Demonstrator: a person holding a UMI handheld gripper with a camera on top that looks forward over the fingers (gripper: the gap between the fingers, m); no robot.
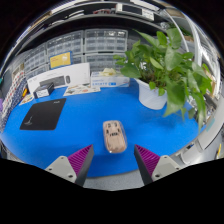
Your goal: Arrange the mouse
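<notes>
Gripper (113, 163) fingers spread wide, holding nothing. Mouse (115, 136) lies just ahead, centred between pads, on blue table cover (80, 125). Long axis runs along approach line. Black mouse pad (43, 114) well away to left; plant (165, 65) beyond right.

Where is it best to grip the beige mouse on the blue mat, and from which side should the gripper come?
Probably grip the mouse across its two long flanks near mid-body, coming straight forward. Its long axis lies roughly along the open gripper's fingers.
</notes>
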